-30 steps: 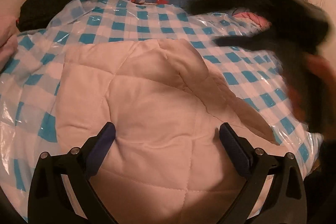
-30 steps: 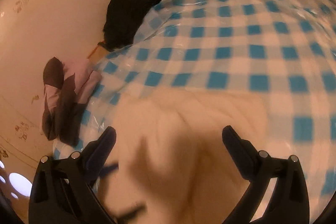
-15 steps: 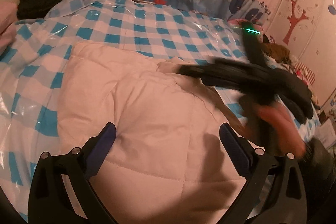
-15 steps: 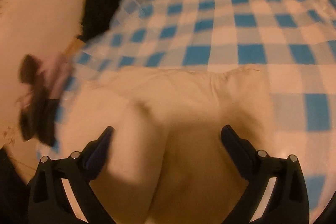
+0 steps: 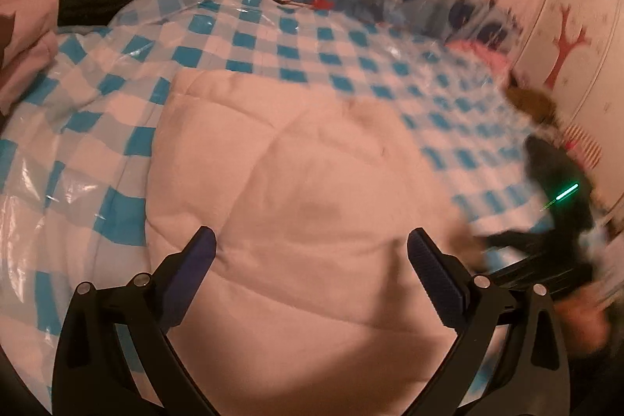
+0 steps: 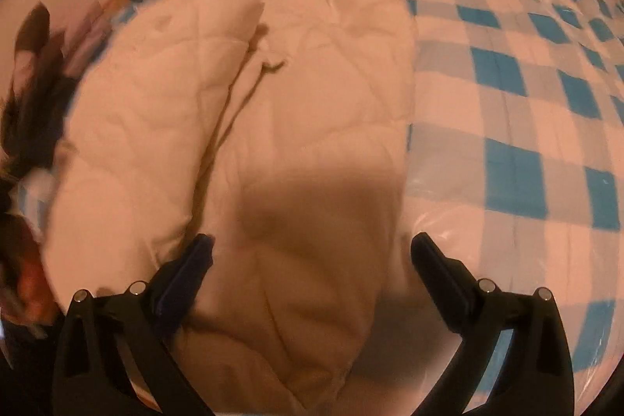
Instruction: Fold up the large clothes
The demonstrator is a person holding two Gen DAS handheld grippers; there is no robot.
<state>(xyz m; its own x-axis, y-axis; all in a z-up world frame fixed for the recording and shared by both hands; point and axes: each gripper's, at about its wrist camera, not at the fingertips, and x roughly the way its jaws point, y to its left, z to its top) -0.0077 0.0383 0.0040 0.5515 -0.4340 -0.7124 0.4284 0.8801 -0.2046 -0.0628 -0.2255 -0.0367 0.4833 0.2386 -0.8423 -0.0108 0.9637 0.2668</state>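
Between the wide-open fingers of my left claw (image 5: pixel 310 252) lies the puffy cream quilted jacket (image 5: pixel 296 190), right under it. My right claw (image 6: pixel 312 252) is spread open too, holding nothing, above the same jacket (image 6: pixel 304 112). A folded flap (image 6: pixel 156 96) sits left of that claw. The jacket runs long, away from both claws, over the blue checked cover (image 6: pixel 526 73). I think the right claw is nearer the flap's edge.

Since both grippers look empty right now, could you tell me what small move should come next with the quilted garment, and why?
Probably lower the right gripper and close it on the near edge of the cream quilted garment. Both grippers are open and hold nothing; the left gripper hovers over the garment too. One panel is already folded over along a crease, so the next fold needs a grip.
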